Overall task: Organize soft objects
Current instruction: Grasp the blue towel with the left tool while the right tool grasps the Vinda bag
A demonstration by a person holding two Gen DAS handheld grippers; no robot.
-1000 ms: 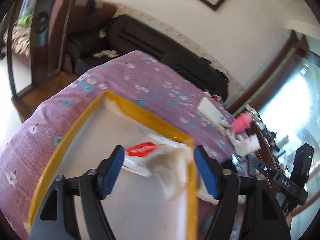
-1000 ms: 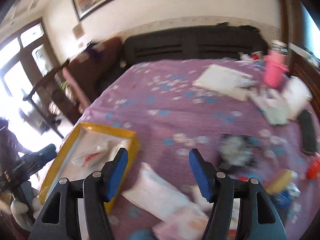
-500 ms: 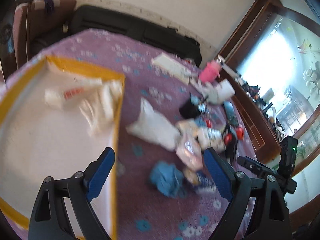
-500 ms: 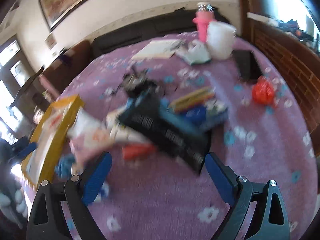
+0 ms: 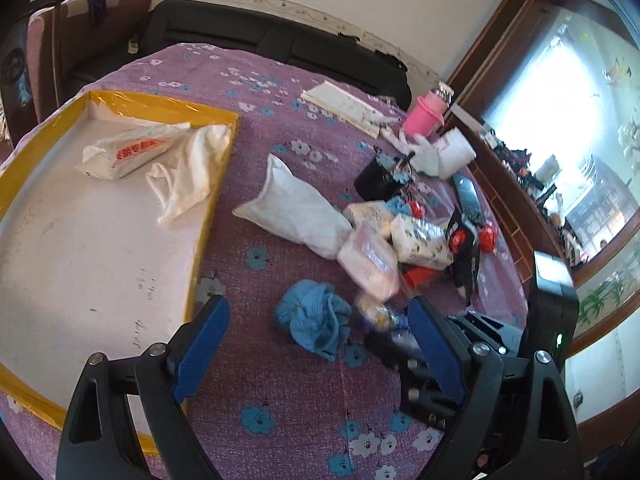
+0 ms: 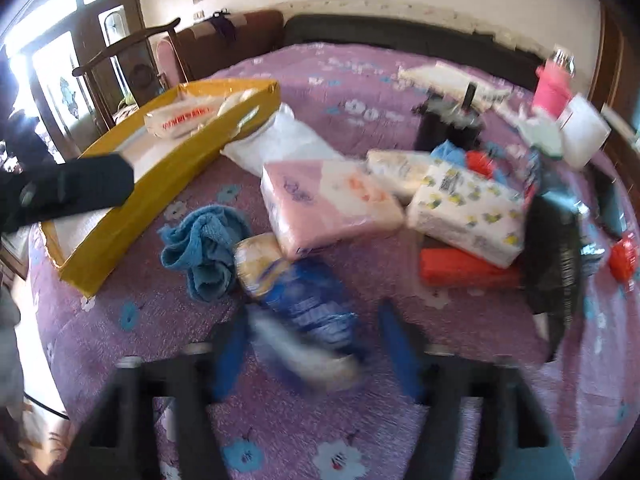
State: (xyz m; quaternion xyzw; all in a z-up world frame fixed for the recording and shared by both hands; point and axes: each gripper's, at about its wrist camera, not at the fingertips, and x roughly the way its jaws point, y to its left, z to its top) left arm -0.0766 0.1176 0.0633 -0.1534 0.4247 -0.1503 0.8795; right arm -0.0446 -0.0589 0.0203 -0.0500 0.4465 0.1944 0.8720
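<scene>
A yellow-rimmed tray (image 5: 208,216) (image 6: 132,200) lies on the purple bed and holds a white packet (image 5: 132,152) and a white cloth (image 5: 192,172). A blue knitted cloth (image 5: 316,320) (image 6: 204,248) lies just ahead of my open left gripper (image 5: 316,356). My right gripper (image 6: 316,352) is open, its jaws on either side of a blue and white soft pack (image 6: 304,304). A pink tissue pack (image 6: 328,204), a patterned tissue pack (image 6: 468,212) and a white bag (image 5: 296,212) lie beyond.
A pink bottle (image 5: 426,116), a white cup (image 5: 454,152), a black box (image 5: 380,180), red items (image 6: 468,272) and a black wrapper (image 6: 556,264) clutter the bed's right side. A black headboard (image 5: 280,48) and a wooden chair (image 6: 132,64) stand behind.
Both grippers swung from the tray toward the pile. The right gripper dropped low around the blue and white pack. The left gripper came closer to the blue cloth.
</scene>
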